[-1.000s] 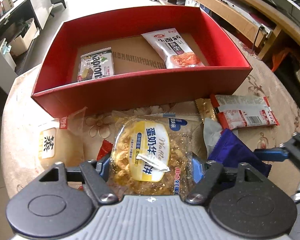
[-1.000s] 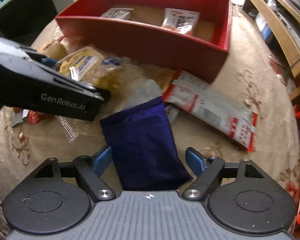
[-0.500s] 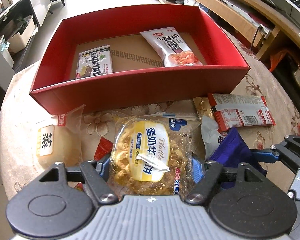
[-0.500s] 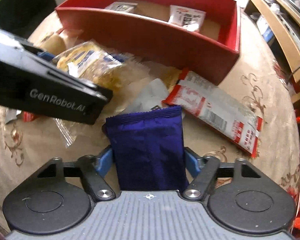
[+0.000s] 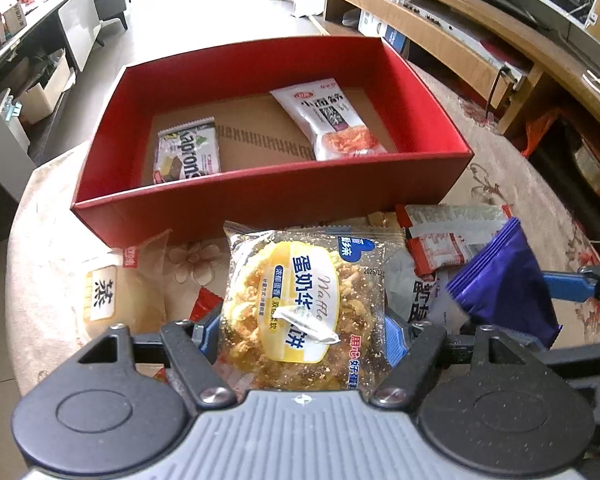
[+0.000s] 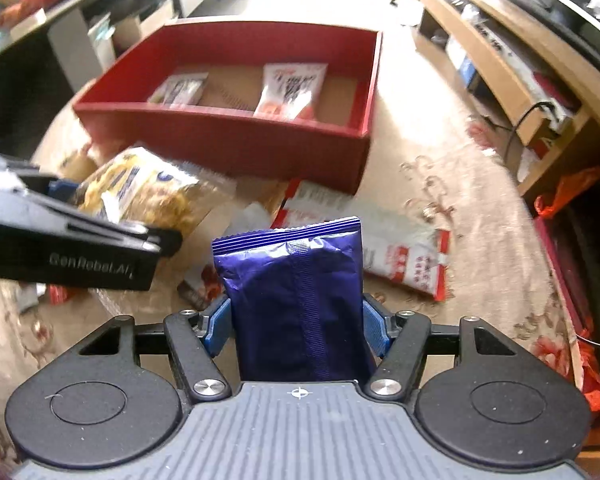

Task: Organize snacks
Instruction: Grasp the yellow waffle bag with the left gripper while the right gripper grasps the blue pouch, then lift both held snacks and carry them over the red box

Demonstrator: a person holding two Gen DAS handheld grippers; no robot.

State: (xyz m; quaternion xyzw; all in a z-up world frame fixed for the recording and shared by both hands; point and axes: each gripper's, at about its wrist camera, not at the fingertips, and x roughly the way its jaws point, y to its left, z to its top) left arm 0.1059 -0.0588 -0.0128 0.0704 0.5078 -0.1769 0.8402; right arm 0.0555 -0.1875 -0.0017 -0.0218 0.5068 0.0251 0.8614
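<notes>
I read "Waffle" on the clear snack pack (image 5: 304, 308), "Kaprons" on the wafer packet (image 5: 188, 155), "GenRobot.AI" on the left tongs (image 6: 92, 268).

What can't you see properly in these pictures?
- Purple packet: right wrist view shows its back seam only, so no name.
- Waffle packet: its bottom is hidden by the left gripper body in the left wrist view.
- White packet: mostly covered by the packets in front.
- Red box snacks: blurred in the right wrist view.
</notes>
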